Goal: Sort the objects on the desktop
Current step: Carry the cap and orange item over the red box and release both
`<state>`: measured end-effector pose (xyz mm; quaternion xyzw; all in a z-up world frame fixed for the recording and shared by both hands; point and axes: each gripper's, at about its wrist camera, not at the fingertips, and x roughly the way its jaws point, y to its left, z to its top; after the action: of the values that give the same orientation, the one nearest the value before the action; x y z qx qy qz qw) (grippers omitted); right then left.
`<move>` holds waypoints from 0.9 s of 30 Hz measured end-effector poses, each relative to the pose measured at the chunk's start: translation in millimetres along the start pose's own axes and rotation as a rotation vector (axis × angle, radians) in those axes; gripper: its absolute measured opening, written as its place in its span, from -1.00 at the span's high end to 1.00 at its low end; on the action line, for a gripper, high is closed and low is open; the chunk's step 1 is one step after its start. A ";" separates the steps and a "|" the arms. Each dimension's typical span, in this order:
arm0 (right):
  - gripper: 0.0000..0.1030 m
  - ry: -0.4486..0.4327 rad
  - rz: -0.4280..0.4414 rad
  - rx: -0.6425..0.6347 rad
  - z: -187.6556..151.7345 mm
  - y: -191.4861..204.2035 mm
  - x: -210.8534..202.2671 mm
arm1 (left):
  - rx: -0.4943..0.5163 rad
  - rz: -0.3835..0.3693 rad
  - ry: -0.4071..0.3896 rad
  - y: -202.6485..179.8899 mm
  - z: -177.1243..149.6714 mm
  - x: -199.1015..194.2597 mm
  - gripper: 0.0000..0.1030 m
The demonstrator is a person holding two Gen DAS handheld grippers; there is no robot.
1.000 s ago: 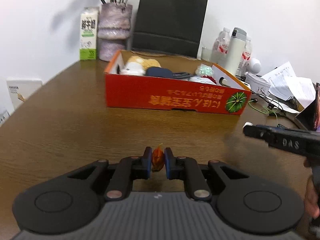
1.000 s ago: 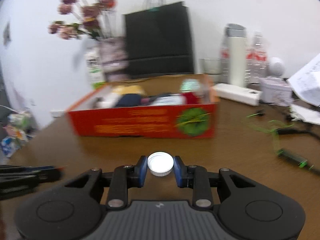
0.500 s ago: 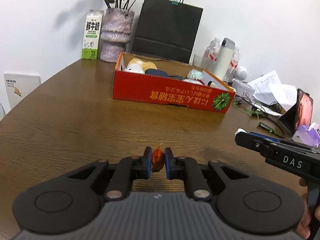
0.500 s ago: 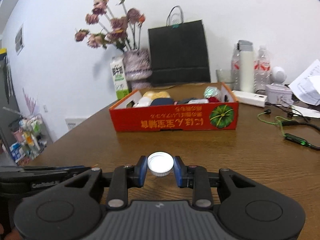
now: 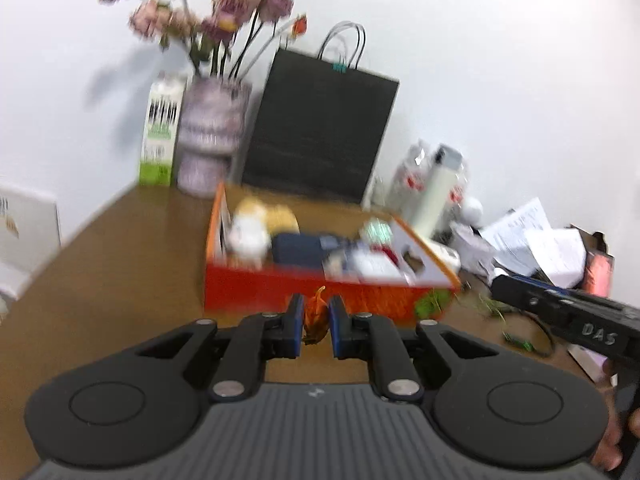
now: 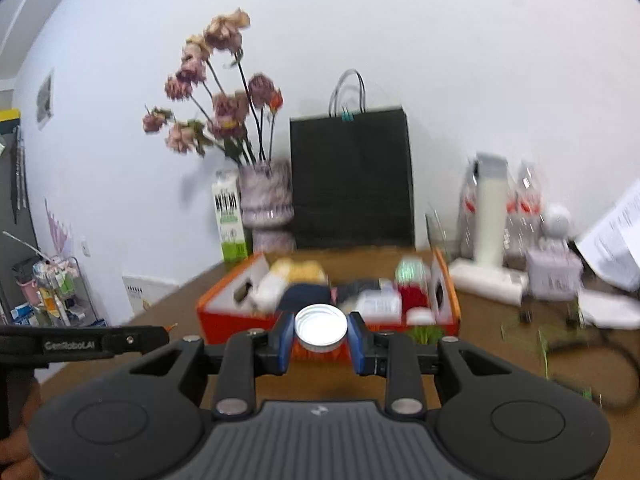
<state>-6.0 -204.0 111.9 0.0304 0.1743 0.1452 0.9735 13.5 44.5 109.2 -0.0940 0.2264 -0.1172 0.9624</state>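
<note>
My left jaws (image 5: 315,326) clamp a small orange wrapper (image 5: 315,312), my right jaws (image 6: 321,339) a white bottle cap (image 6: 321,328). Both face the red cardboard box (image 6: 240,320) at centre frame, presumably their drop-off.

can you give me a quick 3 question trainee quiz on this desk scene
1. True or false: the right hand-held gripper is shut on a white cap.
2. What does the left hand-held gripper hold? A) an orange wrapper B) a pen C) nothing
3. What colour is the box beyond both grippers?

Key: 1 true; 2 A; 3 red-orange.
</note>
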 end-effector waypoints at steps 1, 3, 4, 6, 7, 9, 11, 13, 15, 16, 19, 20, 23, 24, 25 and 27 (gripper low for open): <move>0.47 -0.003 0.000 -0.004 11.3 -4.3 8.7 | 0.007 0.000 -0.007 0.9 11.0 7.9 0.73; 0.47 0.018 -0.013 -0.010 33.3 -12.6 29.6 | 0.026 -0.005 0.005 2.4 34.9 29.8 0.73; 0.47 0.034 -0.017 -0.010 42.8 -18.5 41.1 | 0.028 -0.013 0.019 3.2 45.0 40.8 0.73; 0.47 0.084 -0.056 -0.013 59.7 -31.0 69.3 | 0.028 -0.016 0.061 5.2 63.4 69.5 0.73; 0.47 0.119 -0.075 -0.007 67.5 -40.3 87.2 | 0.032 -0.014 0.084 6.4 69.4 84.6 0.73; 0.47 0.199 -0.071 0.048 78.6 -60.4 121.2 | 0.008 -0.020 0.149 9.3 79.5 118.0 0.73; 0.47 0.270 -0.039 0.120 83.4 -74.8 153.1 | -0.017 -0.063 0.214 10.3 81.5 147.6 0.73; 0.47 0.332 -0.004 0.132 80.8 -75.6 183.7 | 0.021 -0.015 0.249 7.5 79.5 169.2 0.73; 0.47 0.378 0.011 0.103 73.7 -65.8 207.1 | 0.040 0.017 0.276 11.9 76.7 185.8 0.73; 0.47 0.393 0.016 0.088 69.3 -61.8 216.4 | 0.037 0.021 0.301 16.9 75.7 192.8 0.73; 0.47 0.442 0.005 0.052 53.7 -48.4 243.4 | 0.046 0.041 0.366 31.3 71.5 210.1 0.72; 0.46 0.458 0.005 0.043 49.8 -45.6 250.5 | 0.049 0.043 0.388 35.4 68.9 214.3 0.70; 0.25 0.471 -0.006 0.036 44.6 -42.2 264.1 | 0.064 0.051 0.393 41.2 66.0 217.5 0.62; 0.21 0.467 -0.020 0.038 45.2 -42.5 266.1 | 0.064 0.053 0.385 43.2 67.2 217.6 0.57; 0.15 0.456 -0.029 0.049 46.9 -43.7 267.1 | 0.057 0.056 0.377 44.6 69.3 218.2 0.44; 0.15 0.440 -0.025 0.071 50.3 -46.9 266.5 | 0.038 0.063 0.351 46.0 75.2 216.1 0.36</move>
<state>263.4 -171.2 65.9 0.0302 0.3876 0.1302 0.9121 244.4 40.0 75.2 -0.0470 0.3916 -0.1060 0.9128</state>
